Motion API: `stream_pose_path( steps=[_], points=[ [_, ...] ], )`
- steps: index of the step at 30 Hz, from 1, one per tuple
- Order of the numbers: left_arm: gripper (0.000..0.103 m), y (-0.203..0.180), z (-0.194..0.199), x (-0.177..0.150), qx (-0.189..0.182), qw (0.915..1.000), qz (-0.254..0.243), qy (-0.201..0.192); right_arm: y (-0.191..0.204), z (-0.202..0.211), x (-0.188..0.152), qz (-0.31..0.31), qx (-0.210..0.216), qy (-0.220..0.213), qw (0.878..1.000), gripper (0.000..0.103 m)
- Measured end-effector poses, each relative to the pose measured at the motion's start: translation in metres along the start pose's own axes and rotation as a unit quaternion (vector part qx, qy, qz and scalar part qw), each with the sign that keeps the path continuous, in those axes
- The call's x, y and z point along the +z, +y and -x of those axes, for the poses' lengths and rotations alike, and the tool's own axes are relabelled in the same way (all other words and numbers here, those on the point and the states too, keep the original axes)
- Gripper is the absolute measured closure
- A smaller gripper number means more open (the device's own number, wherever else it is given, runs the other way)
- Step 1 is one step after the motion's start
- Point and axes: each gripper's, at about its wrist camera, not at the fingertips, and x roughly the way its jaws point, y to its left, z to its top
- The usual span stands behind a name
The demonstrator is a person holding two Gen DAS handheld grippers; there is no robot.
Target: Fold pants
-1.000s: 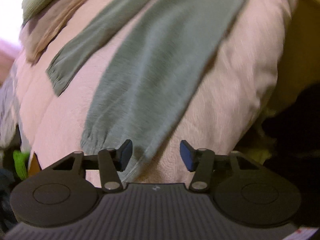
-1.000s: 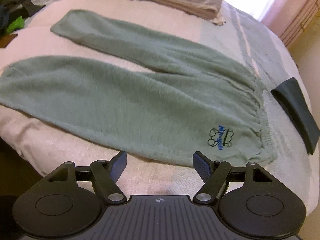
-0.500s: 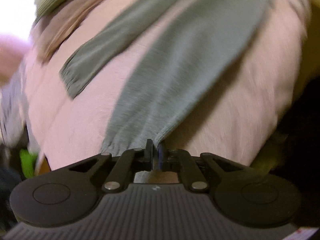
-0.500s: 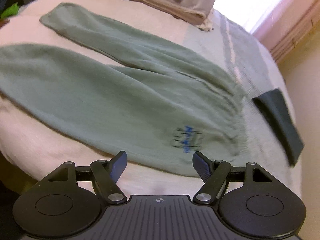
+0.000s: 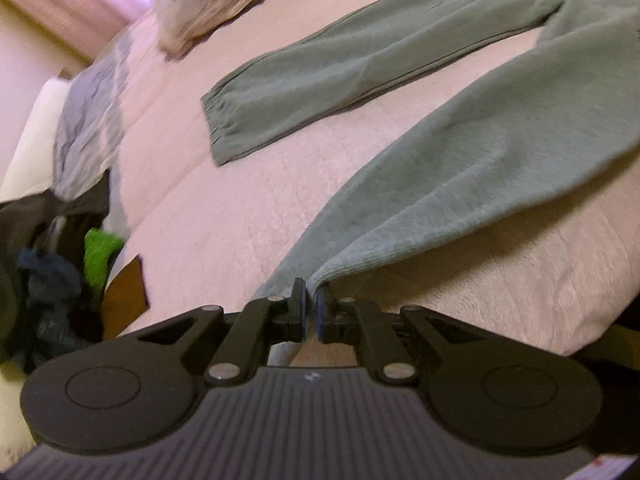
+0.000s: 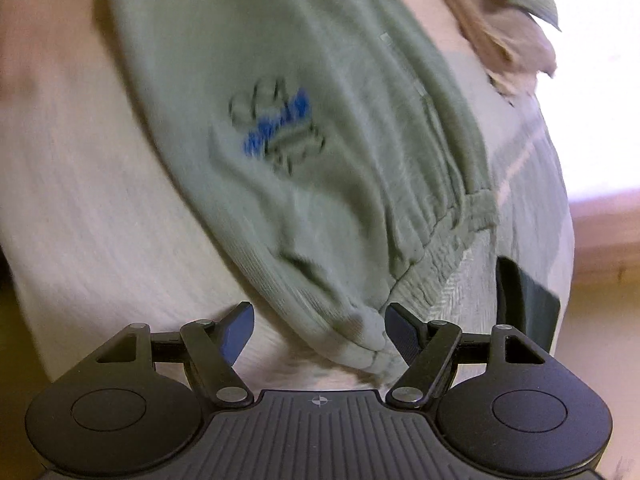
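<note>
Left gripper (image 5: 310, 306): jaws pressed together, pinching the hem end of the near leg of the green pants (image 5: 460, 168). The cloth runs up and away from the pinch, lifted off the pink bedspread (image 5: 224, 216) right at the grip and lying on it further out. The other leg lies flat on the bedspread beyond, its cuff (image 5: 218, 128) free, well apart from the gripper.

Right gripper (image 6: 318, 330): jaws spread and closing; the near corner of the waistband (image 6: 360, 340) sits between the fingers, close against the right-hand one, the left-hand one clear of the cloth. No grip visible. An embroidered blue-and-black logo (image 6: 278, 128) shows on the pants above the waistband, blurred.

Surroundings: folded beige cloth (image 5: 224, 4) at the far edge of the bed; a dark flat item (image 6: 524, 300) on the bedspread just beside the waistband; dark and bright green clothes (image 5: 98, 256) off the bed's side
</note>
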Motion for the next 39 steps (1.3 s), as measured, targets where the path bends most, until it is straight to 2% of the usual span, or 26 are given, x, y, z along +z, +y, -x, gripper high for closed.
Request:
stream_pose_path(
  steps=[2,3,4,6,9,13,16,19,23,27,30,33,35,39],
  points=[
    [0.100,-0.003,0.003,0.006,0.012,0.9998,0.007,0.015,-0.001,-0.013,-0.013,0.035,0.009,-0.014,0.999,0.048],
    [0.100,-0.004,0.006,0.008,0.018,0.9996,0.010,0.018,-0.004,-0.017,-0.018,0.047,0.013,-0.021,0.999,0.060],
    [0.100,-0.004,0.011,0.011,0.023,0.9995,0.011,0.021,-0.006,-0.018,-0.020,0.054,0.012,-0.026,0.998,0.078],
    [0.100,0.000,0.023,0.019,0.028,0.9992,0.017,0.025,-0.022,-0.017,-0.024,0.050,0.026,-0.030,0.998,0.097],
    [0.100,0.015,0.051,0.035,0.033,0.9986,0.035,0.021,-0.063,0.012,-0.019,0.014,0.036,-0.049,0.998,0.099],
    [0.100,0.058,0.083,0.069,0.038,0.9969,0.068,0.008,-0.143,0.059,0.001,-0.045,0.020,-0.073,0.996,0.099],
    [0.100,0.090,0.074,0.099,0.030,0.9958,0.086,0.001,-0.200,0.053,0.029,-0.075,0.013,-0.079,0.994,0.099],
    [0.100,0.111,0.038,0.131,0.019,0.9967,0.079,0.005,-0.246,0.014,0.061,-0.119,0.032,-0.066,0.990,0.099],
    [0.100,0.125,-0.020,0.163,-0.015,0.9983,0.054,0.015,-0.275,-0.041,0.095,-0.119,0.047,-0.035,0.991,0.100],
    [0.100,0.133,-0.056,0.188,-0.046,0.9985,0.024,0.017,-0.289,-0.075,0.110,-0.118,0.059,-0.003,0.991,0.099],
    [0.100,0.156,-0.067,0.207,-0.065,0.9974,0.030,0.007,-0.286,-0.068,0.112,-0.129,0.066,0.015,0.989,0.100],
    [0.100,0.176,-0.093,0.234,-0.074,0.9968,0.031,0.000,-0.292,-0.065,0.115,-0.141,0.069,0.028,0.987,0.100],
    [0.100,0.178,-0.122,0.253,-0.078,0.9966,0.026,-0.004,-0.298,-0.079,0.119,-0.147,0.070,0.040,0.986,0.100],
    [0.099,0.159,-0.194,0.277,-0.076,0.9969,0.011,0.016,-0.302,-0.128,0.125,-0.157,0.082,0.052,0.983,0.099]
  ],
)
